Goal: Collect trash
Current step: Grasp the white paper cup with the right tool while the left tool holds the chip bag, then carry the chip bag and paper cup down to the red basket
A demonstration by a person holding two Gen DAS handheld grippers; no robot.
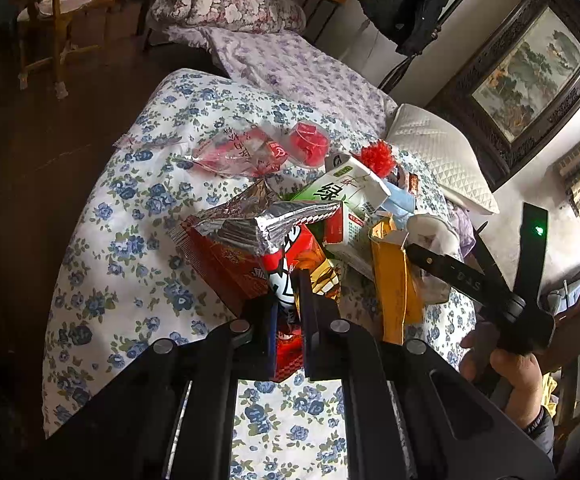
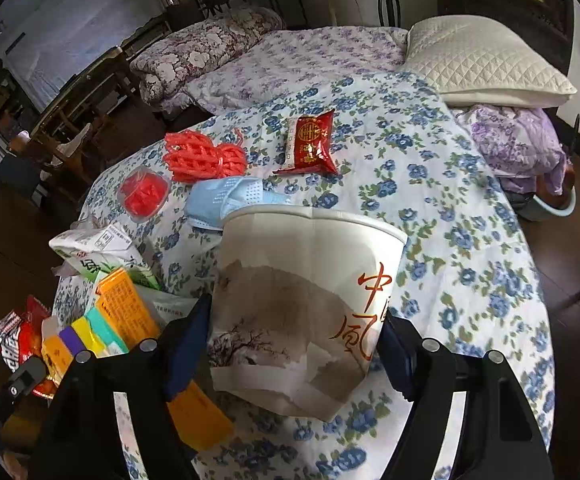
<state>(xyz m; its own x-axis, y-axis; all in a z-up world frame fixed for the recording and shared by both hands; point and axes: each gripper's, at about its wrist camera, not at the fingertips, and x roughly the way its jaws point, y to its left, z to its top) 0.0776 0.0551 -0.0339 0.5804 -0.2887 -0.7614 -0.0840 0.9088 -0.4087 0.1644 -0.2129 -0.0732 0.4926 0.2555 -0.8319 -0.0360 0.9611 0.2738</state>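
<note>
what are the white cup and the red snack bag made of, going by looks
White cup: likely matte printed paper; its wall creases and dents between the right gripper fingers.
Red snack bag: probably foil-lined plastic film; silvery, crinkled inside shows at the torn top, held by the left gripper.

Bed: the trash is spread on the floral quilt [image 2: 429,184], with the pillow [image 2: 485,60] behind it.
Centre: the paper cup [image 2: 301,304] is set before the face mask [image 2: 230,196].
Behind mask: the net bag [image 2: 206,156] and candy packet [image 2: 309,144] are laid.
Left: the carton [image 2: 98,252] is placed behind the box [image 2: 126,312].
</note>
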